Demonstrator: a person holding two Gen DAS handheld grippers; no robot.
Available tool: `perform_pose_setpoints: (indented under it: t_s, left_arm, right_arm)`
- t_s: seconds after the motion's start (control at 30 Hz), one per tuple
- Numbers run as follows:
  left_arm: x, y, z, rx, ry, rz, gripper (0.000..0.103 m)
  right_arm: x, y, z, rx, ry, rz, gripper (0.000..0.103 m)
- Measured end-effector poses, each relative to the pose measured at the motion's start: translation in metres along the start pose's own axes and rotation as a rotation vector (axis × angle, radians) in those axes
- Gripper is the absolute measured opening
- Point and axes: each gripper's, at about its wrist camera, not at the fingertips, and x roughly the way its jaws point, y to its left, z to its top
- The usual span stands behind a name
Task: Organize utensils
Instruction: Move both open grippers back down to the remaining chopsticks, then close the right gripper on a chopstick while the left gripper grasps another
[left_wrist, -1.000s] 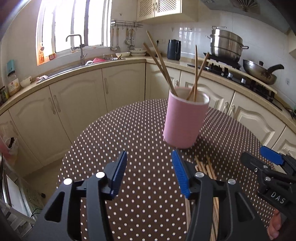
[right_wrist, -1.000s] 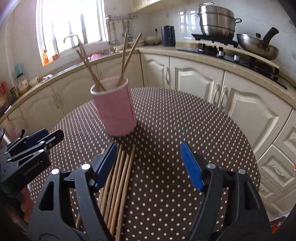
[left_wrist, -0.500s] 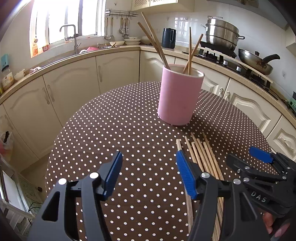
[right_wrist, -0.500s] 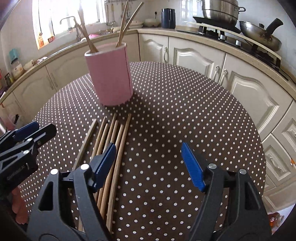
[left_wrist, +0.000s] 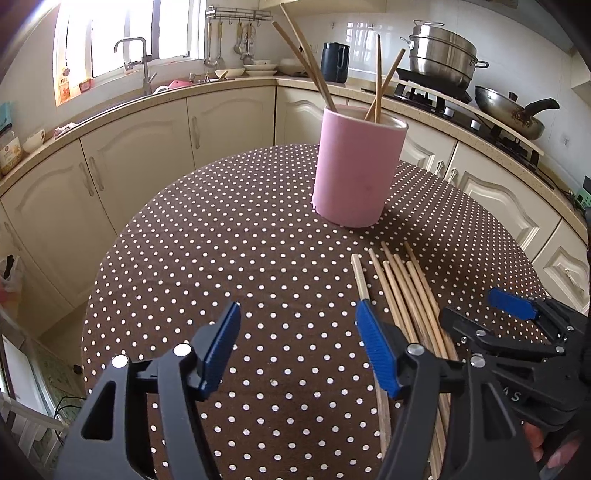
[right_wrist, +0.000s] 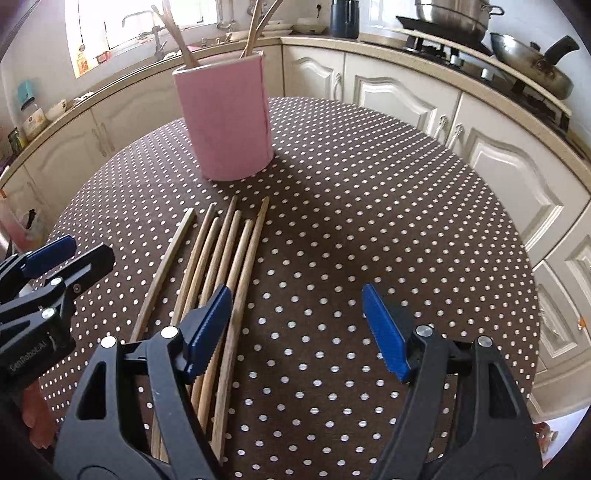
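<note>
1. On a round kitchen table (right_wrist: 369, 206) covered in a brown polka-dot cloth, a row of loose chopsticks (right_wrist: 221, 258) lies flat, tips pointing toward a pink holder (right_wrist: 225, 118) that stands upright just beyond them with four chopsticks already inside.
2. The right gripper (right_wrist: 299, 325) hangs over the near half of the row with its jaws spread wide and nothing between them; its left pad sits above the rightmost sticks.
3. The left gripper (left_wrist: 295, 347) is equally wide open and empty, poised over bare cloth just left of the row (left_wrist: 402, 291).
4. The step in hand appears to be picking up the next stick for the holder (left_wrist: 354, 170).
5. Doing it well likely means straddling only the outermost stick, closing across its width near the middle, and lifting straight up so its neighbours are not rolled.
6. The stick should then be tilted upright before it reaches the rim, lest the holder tip.
</note>
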Motion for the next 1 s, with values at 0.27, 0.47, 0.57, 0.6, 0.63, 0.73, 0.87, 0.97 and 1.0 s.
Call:
perform_pose_setpoints:
  t_s: [0.27, 0.47, 0.57, 0.6, 0.63, 0.73, 0.87, 0.97, 1.0]
  left_arm:
    - [0.005, 0.001, -0.001, 0.0, 0.018, -0.012, 0.065]
    - [0.01, -0.001, 0.0, 0.005, 0.031, -0.014, 0.065]
    - [0.011, -0.004, 0.0, 0.008, 0.034, -0.014, 0.065]
    - [0.011, -0.004, 0.0, 0.01, 0.034, -0.016, 0.065]
    - [0.011, -0.005, 0.0, 0.011, 0.034, -0.021, 0.065]
    - [0.013, -0.012, 0.001, 0.021, 0.04, -0.036, 0.065]
    - [0.019, -0.026, 0.002, 0.049, 0.059, -0.028, 0.065]
    - [0.026, -0.037, 0.003, 0.07, 0.077, -0.017, 0.065]
    - [0.028, -0.039, 0.003, 0.074, 0.082, -0.012, 0.065]
  right_arm:
    - [0.01, 0.002, 0.003, -0.005, 0.033, -0.03, 0.072]
    - [0.011, 0.008, 0.005, -0.039, 0.011, -0.016, 0.025]
    - [0.01, 0.007, 0.004, -0.043, 0.003, 0.017, 0.009]
    - [0.009, 0.005, 0.004, -0.032, 0.002, 0.026, 0.009]
    - [0.009, 0.002, 0.003, -0.019, 0.001, 0.038, 0.009]
    - [0.008, -0.007, 0.004, 0.021, 0.0, 0.07, 0.007]
    - [0.008, -0.014, 0.005, 0.052, -0.001, 0.1, 0.007]
    - [0.008, -0.016, 0.005, 0.064, -0.001, 0.115, 0.007]
    - [0.008, -0.017, 0.005, 0.067, -0.001, 0.118, 0.007]
